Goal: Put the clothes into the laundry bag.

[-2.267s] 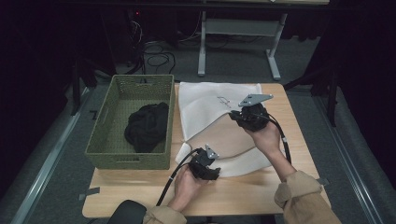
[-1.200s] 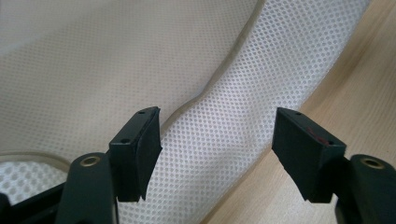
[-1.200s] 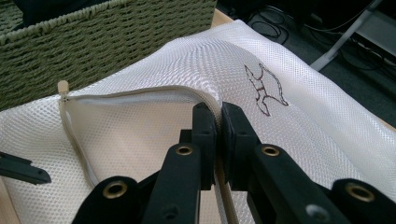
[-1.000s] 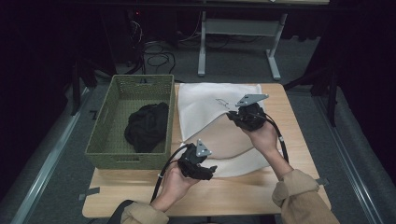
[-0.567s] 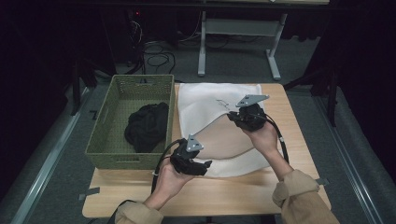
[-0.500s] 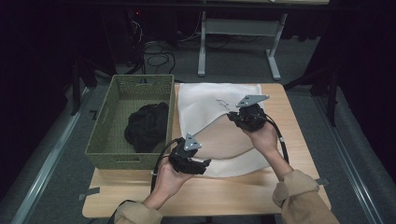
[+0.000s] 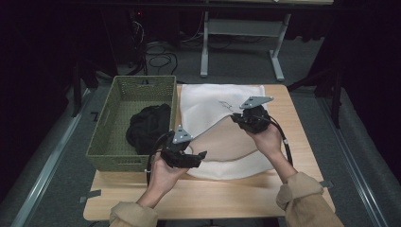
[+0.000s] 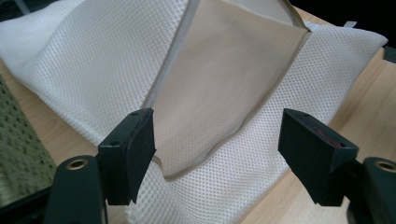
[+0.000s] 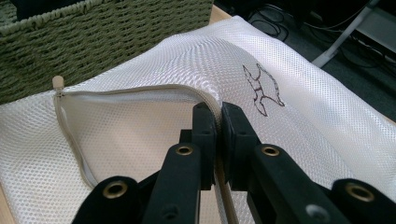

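A white mesh laundry bag (image 7: 213, 101) lies flat on the wooden table (image 7: 227, 198), its zipper mouth gaping. My right gripper (image 7: 235, 119) is shut on the upper zipper edge and holds it raised; in the right gripper view the jaws (image 9: 218, 112) pinch the mesh hem beside a small printed bird (image 9: 264, 88). My left gripper (image 7: 201, 157) is open at the bag's near left corner, pointing right. In the left gripper view its jaws (image 8: 217, 140) stand wide apart before the lower zipper edge (image 8: 224, 140), not touching it. The bag's inside looks empty.
A green woven basket (image 7: 101, 137) stands to the left of the bag with a black garment (image 7: 149, 125) heaped in it. Its wall (image 9: 93, 32) rises just behind the bag. Bare wood runs along the table's front edge.
My left gripper has moved left and slightly away from the front edge, towards the basket, and now faces the bag's opening. The right gripper has kept its hold and place.
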`<move>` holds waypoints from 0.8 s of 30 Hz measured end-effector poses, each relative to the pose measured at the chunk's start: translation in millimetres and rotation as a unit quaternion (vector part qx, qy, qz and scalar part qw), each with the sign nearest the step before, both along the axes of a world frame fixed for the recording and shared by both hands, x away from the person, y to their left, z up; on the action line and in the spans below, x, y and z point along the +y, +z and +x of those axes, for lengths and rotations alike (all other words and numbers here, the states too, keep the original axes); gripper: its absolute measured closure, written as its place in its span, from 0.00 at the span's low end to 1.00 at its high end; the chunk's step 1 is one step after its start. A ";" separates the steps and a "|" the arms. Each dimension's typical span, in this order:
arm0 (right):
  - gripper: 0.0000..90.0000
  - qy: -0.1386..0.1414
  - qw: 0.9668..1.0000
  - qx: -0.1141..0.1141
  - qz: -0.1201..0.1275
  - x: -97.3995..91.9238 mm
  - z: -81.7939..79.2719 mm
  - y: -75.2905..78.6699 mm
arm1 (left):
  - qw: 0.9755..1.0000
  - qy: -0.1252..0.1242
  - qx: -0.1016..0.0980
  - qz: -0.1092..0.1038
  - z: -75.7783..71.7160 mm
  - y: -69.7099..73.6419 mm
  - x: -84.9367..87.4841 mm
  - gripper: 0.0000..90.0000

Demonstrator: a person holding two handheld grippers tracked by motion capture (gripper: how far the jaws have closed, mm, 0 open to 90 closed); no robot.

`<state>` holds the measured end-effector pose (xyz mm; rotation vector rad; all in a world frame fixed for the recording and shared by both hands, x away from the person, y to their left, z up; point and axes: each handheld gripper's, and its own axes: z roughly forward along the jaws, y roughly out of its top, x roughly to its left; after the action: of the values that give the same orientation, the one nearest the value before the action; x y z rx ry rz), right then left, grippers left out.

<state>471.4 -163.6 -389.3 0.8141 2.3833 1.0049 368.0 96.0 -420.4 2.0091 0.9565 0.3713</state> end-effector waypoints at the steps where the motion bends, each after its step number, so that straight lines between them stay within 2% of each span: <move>1: 0.95 0.001 1.000 -0.001 -0.001 -0.2 0.2 0.2 | 1.000 0.000 -0.003 0.000 0.1 2.4 1.4 0.30; 8: 0.95 -0.001 1.000 0.002 -0.002 -1.3 -0.3 0.4 | 1.000 0.010 -0.019 -0.002 3.1 26.0 13.6 0.27; 10: 0.95 0.000 1.000 0.000 -0.001 -1.4 0.4 0.5 | 0.999 0.023 -0.026 0.000 4.1 30.7 17.0 0.23; 14: 0.95 0.000 1.000 0.000 -0.001 -1.5 0.6 0.6 | 0.999 0.038 -0.022 0.005 8.5 36.1 24.1 0.21; 18: 0.95 0.000 1.000 0.000 -0.001 -1.7 0.0 0.6 | 0.998 0.059 -0.026 -0.003 13.7 41.1 34.9 0.19; 24: 0.95 0.000 1.000 -0.001 -0.003 -2.6 1.0 0.9 | 0.997 0.079 -0.014 -0.009 24.8 44.8 50.5 0.17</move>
<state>472.4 -166.3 -388.4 0.8118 2.3833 0.9973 392.8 146.5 -375.6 1.9116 1.1007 0.4743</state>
